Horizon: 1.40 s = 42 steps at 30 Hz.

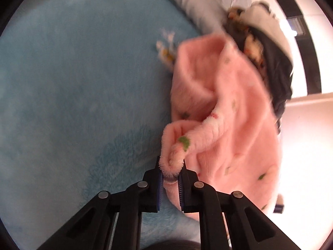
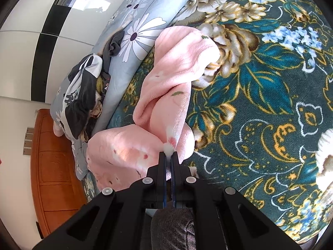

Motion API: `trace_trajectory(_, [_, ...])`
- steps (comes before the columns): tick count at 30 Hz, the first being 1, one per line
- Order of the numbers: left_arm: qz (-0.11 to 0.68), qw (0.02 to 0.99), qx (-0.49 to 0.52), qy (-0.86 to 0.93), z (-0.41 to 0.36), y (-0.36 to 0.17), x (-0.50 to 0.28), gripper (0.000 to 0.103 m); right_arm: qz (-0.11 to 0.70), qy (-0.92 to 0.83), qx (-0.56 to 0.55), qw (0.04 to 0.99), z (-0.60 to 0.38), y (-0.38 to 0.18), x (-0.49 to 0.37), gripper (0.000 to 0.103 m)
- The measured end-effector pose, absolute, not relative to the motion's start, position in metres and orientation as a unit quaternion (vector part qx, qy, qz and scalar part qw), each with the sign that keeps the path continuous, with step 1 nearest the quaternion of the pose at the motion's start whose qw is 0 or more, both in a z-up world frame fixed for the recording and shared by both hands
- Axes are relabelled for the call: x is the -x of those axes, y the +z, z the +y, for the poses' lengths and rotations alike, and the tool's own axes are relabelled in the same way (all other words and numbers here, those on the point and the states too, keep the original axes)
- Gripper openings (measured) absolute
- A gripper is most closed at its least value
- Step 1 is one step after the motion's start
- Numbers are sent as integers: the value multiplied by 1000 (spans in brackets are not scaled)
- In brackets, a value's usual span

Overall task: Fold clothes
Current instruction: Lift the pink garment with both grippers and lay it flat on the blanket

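Both pairs of jaws are clamped on the pink fleece garment [image 2: 166, 87]: the left gripper [image 1: 171, 174] pinches a thick rolled hem, the right gripper [image 2: 169, 156] a thin white-tufted edge, probably to spread it for folding. The garment trails across the floral blanket [image 2: 260, 83]. Beyond it, against the daisy-print quilt [image 2: 141, 27], lies a dark clothes heap [image 2: 83, 87].
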State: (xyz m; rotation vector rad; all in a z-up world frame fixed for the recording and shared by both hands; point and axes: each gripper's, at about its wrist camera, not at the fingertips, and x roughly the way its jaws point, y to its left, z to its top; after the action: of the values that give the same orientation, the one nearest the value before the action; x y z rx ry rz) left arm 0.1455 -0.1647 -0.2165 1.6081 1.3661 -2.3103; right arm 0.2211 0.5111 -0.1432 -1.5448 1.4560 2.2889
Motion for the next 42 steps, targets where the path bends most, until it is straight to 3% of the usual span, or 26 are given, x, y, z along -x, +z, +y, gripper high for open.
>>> trace_trajectory(3, [472, 36, -455, -754, -209, -184, -164, 12, 465, 733, 497, 9, 510, -144, -222, 6])
trace_trajectory(10, [440, 145, -404, -789, -320, -129, -211, 12, 470, 732, 493, 19, 525, -153, -222, 6])
trace_trajectory(17, [489, 196, -404, -748, -349, -143, -240, 12, 524, 706, 474, 42, 535, -189, -193, 7])
trace_trajectory(18, [492, 197, -404, -746, -347, -145, -243, 12, 534, 701, 471, 46, 535, -194, -187, 10])
trace_trajectory(20, [499, 197, -403, -742, -345, -150, -248, 12, 552, 690, 465, 56, 534, -205, -175, 31])
trace_trajectory(24, [494, 199, -407, -742, -331, -144, -248, 12, 587, 667, 453, 74, 533, -227, -150, 35])
trace_trajectory(33, [478, 190, -413, -752, -314, -128, -235, 12, 661, 615, 420, 98, 524, -251, -129, 34])
trace_trajectory(35, [474, 184, -412, -756, -311, -124, -231, 12, 677, 605, 407, 103, 526, -253, -128, 7])
trace_trajectory(42, [480, 157, -403, -763, -304, -116, -227, 12, 679, 655, 321, 85, 578, -193, -146, 6])
